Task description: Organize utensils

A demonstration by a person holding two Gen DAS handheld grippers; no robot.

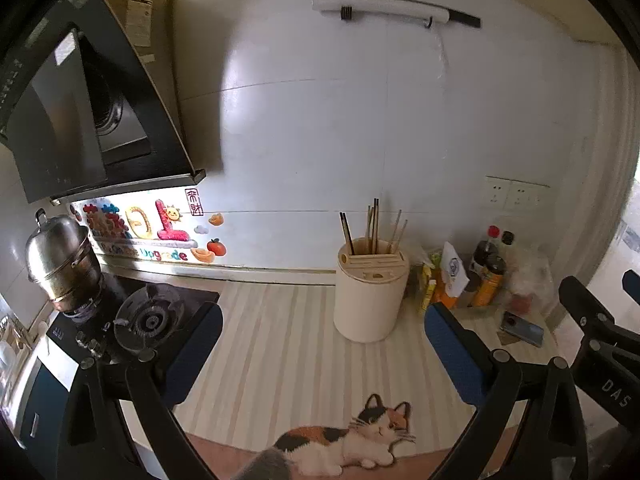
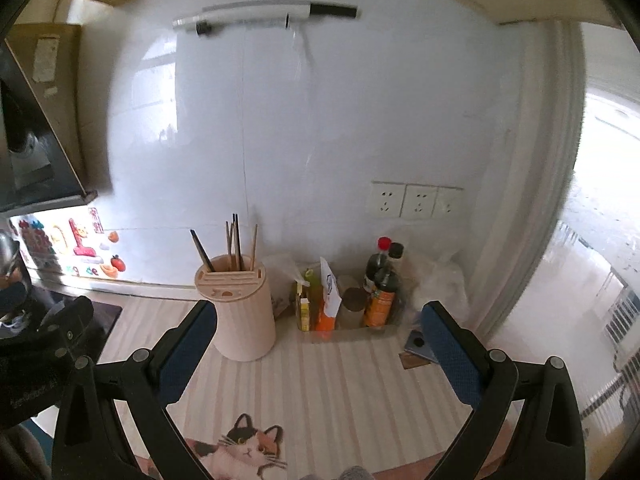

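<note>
From the left wrist view, the left gripper [image 1: 322, 354] hangs above the striped tabletop [image 1: 272, 340] with its blue-padded fingers [image 1: 454, 354] spread wide and nothing between them. The cream utensil holder [image 1: 370, 294] stands upright ahead, near the back wall, and the chopsticks [image 1: 374, 226] stick out of its rear opening, some dark, some pale wood, leaning at slightly different angles. No loose utensil shows on the tabletop here, so the step in hand is probably a reach toward the holder; to do it well, the fingers should come in level with the thin sticks and narrow down on one or a pair near the top, without nudging the tall, light-looking holder. A cat-print mat [image 1: 344, 444] lies at the near edge, and the bottles [image 1: 490, 270] and a phone [image 1: 524, 332] sit to the right, well clear of the path. From the right wrist view, the right gripper [image 2: 318, 350] is likewise empty, its fingers [image 2: 188, 352] wide apart. The holder appears just beyond its left finger, with a slotted wooden top and the chopsticks bunched toward the back. Packets and the bottles crowd just beside it on the right, so an approach from above seems safer than a sideways one.
</note>
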